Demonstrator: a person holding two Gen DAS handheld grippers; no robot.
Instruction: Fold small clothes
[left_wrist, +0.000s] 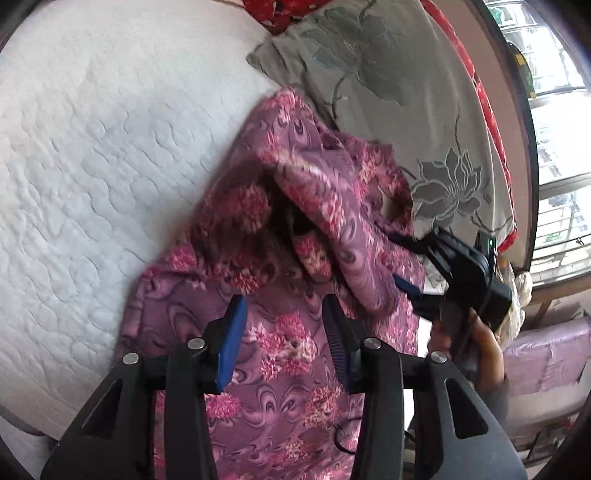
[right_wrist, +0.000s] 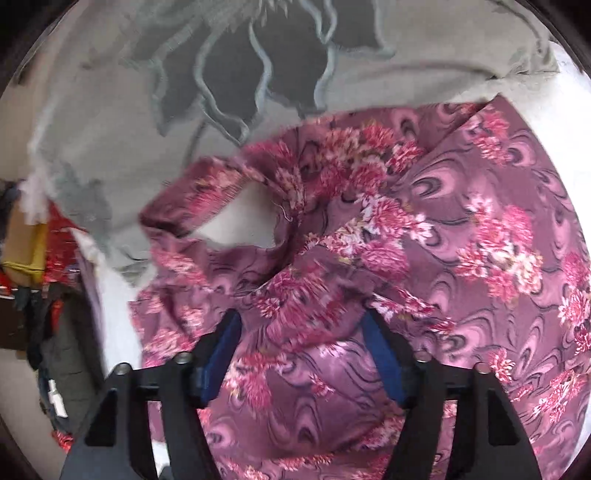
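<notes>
A: From the left wrist view: a purple floral garment (left_wrist: 295, 258) lies rumpled on a white quilted mattress (left_wrist: 92, 166), its far edge against a grey flowered pillow (left_wrist: 388, 92). The left gripper (left_wrist: 284, 339) hangs above the cloth, its blue pads apart, with patterned fabric showing between them.

B: Is it pinching anything?

A: No fold stands between the pads that I can see; the jaws are parted and the cloth lies flat beneath. At the right edge the right gripper (left_wrist: 406, 288) leans in over the garment's side, a hand (left_wrist: 480, 343) behind it. That part is blurred.

B: And the right wrist view?

A: The same garment (right_wrist: 406, 240) fills the frame, bunched, with an opening in the cloth (right_wrist: 240, 221) showing white underneath. The grey pillow (right_wrist: 184, 92) sits beyond it. The right gripper (right_wrist: 299, 354) has its jaws spread wide; a mound of fabric rises between the blue pads, which do not press on it. Clutter at the left edge (right_wrist: 37, 258) is too blurred to name.
</notes>
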